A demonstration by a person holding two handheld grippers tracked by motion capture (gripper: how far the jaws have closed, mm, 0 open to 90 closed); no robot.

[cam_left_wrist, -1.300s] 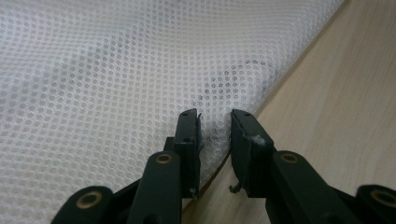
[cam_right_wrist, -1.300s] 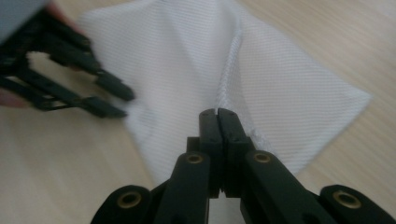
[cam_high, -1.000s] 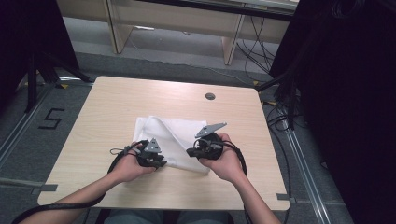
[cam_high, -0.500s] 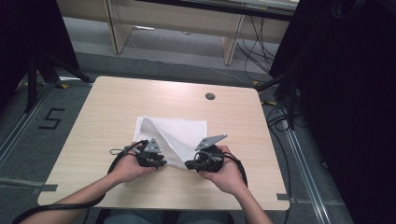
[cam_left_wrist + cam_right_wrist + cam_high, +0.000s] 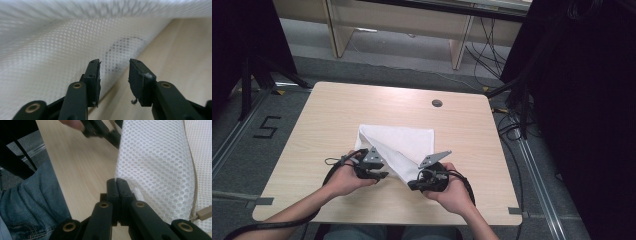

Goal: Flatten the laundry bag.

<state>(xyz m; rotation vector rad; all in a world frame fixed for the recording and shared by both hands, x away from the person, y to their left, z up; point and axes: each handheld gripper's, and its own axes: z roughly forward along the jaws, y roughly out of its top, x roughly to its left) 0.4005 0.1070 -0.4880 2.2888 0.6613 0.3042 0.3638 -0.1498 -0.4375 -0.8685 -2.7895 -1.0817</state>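
White mesh bag lay on the near half of the wooden table, partly folded, one flap drawn down into a point toward the person between the two hands. Over on the left, the left gripper sat at the left edge of that flap, and its jaws had just been opening: in the left gripper view the left gripper showed a clear gap between the pads, the mesh bag lying just beyond the tips and nothing pinched. So the left side had let go, or very nearly.

Moving across to the middle, the flap ran down as a loose white wedge, and a beige zipper ran along the bag's far side in the right gripper view, its pull near the bottom corner.

On the right, the right gripper held the tip of the fold. In its own view the right gripper had its jaws pressed tight together right at the edge of the mesh bag, apparently clamped on a thin bit of fabric.

The risk, as I judged it: with the left jaws open, only one thin pinch held the fold. A pull from the right could have dragged the whole bag across the table, or the slippery mesh could have slid free and the flap sprung back, undoing the fold. The zipper pull could also have snagged.
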